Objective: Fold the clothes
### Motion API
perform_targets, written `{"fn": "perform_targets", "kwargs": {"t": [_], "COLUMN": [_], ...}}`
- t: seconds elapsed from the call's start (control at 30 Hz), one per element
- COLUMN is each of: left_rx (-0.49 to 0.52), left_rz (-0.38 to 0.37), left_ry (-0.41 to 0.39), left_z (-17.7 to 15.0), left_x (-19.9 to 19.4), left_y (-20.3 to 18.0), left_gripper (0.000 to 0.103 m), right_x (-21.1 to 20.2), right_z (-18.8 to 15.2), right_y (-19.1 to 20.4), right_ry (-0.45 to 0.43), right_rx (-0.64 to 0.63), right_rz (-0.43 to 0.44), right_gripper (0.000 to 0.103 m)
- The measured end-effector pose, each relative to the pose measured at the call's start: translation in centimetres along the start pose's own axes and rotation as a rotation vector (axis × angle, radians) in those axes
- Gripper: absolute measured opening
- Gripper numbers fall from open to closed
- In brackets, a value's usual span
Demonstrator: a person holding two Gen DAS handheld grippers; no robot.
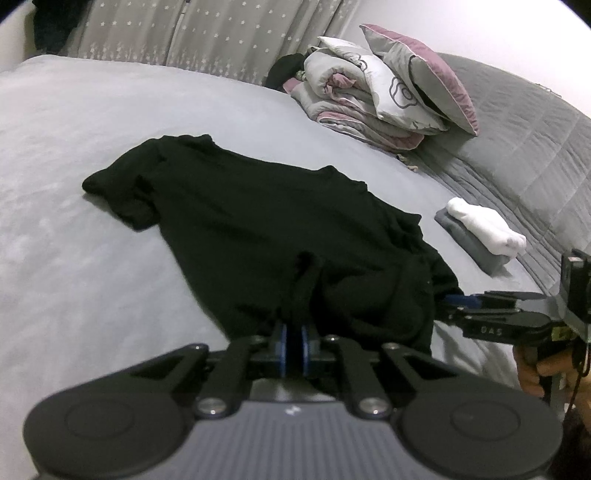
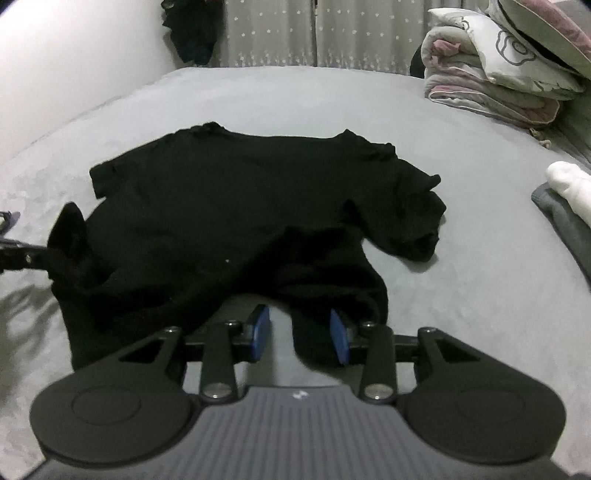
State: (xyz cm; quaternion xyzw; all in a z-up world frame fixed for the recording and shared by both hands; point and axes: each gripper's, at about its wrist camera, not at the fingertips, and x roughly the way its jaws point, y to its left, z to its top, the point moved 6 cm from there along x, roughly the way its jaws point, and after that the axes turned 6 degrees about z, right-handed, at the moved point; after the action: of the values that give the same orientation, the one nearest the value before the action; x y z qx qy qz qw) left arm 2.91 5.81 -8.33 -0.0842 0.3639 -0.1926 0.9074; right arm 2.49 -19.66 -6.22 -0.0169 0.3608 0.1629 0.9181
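Note:
A black T-shirt (image 1: 258, 229) lies spread on the grey bed (image 1: 92, 166), collar away from me and its near hem bunched up. My left gripper (image 1: 295, 332) is shut on a raised fold of that hem. In the right wrist view the T-shirt (image 2: 240, 192) fills the middle. My right gripper (image 2: 299, 319) stands open, blue pads apart. A flap of the hem hangs between them against the right pad, with bare sheet showing beside the left one. From the left wrist view, the right gripper (image 1: 448, 306) sits at the shirt's near right corner, held by a hand (image 1: 535, 369).
A folded white garment (image 1: 484, 230) rests on a folded grey one (image 1: 469, 240) to the right of the shirt. Stacked quilts and a pillow (image 1: 373, 99) lie at the far right, beside a quilted grey cover (image 1: 535, 155). Curtains (image 1: 221, 33) and hanging dark clothes (image 1: 55, 26) are behind.

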Motion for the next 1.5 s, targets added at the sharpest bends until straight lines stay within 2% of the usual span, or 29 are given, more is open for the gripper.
{"fn": "perform_targets", "kwargs": {"t": [0.03,0.1,0.17,0.37,0.67,0.8,0.9,0.97,1.07,1.17,1.37,1.43,1.47,1.5], "left_rx": [-0.001,-0.005,-0.015,-0.035,-0.116,-0.118,-0.113,-0.116,-0.136,-0.175,-0.213,-0.245,-0.260,-0.272], "left_rz": [0.003,0.021,0.029,0.028,0.001,-0.013,-0.055,-0.091,-0.147,-0.201,-0.231,-0.228,-0.226,-0.218], "left_ry": [-0.003,-0.017,-0.029,-0.035,0.006,0.018,0.021,0.015,0.001,-0.015,-0.043,-0.045,-0.045,-0.044], "left_z": [0.0,0.0,-0.1,-0.5,-1.0,-1.6,-1.9,-1.9,-1.6,-1.1,0.2,0.6,0.8,0.9], "left_x": [0.0,-0.2,-0.6,-2.7,-7.2,-8.7,-9.8,-10.6,-11.6,-11.8,-11.1,-10.5,-10.3,-10.0], "left_y": [0.0,-0.1,0.0,0.6,1.9,1.7,1.1,0.6,-0.2,-0.9,-2.3,-2.2,-2.2,-2.1], "left_gripper": [0.005,0.004,0.004,0.004,0.003,0.003,0.003,0.003,0.003,0.003,0.003,0.003,0.003,0.003], "right_x": [0.1,0.4,0.1,-2.7,-8.7,-10.1,-10.5,-10.5,-9.9,-9.4,-8.5,-8.1,-7.8,-7.7], "right_z": [0.0,0.0,0.1,0.8,0.1,-0.8,-1.5,-1.8,-2.4,-2.7,-2.5,-2.6,-2.6,-2.7], "right_y": [0.0,0.1,0.0,-0.1,-0.2,-0.8,-1.0,-0.8,-0.2,1.1,5.6,7.1,7.8,8.5], "right_ry": [0.000,0.000,-0.008,-0.078,-0.158,-0.164,-0.148,-0.128,-0.090,-0.065,-0.050,-0.040,-0.036,-0.037], "right_rx": [-0.009,-0.030,-0.018,0.007,0.018,0.040,0.053,0.057,0.072,0.065,-0.017,-0.045,-0.059,-0.072], "right_rz": [-0.006,-0.028,-0.037,-0.017,0.004,-0.006,0.007,0.032,0.082,0.134,0.227,0.250,0.261,0.274], "right_gripper": [0.034,0.012,0.005,0.002,0.000,0.000,0.000,0.001,0.012,0.012,0.016,0.023,0.034,0.040]}}
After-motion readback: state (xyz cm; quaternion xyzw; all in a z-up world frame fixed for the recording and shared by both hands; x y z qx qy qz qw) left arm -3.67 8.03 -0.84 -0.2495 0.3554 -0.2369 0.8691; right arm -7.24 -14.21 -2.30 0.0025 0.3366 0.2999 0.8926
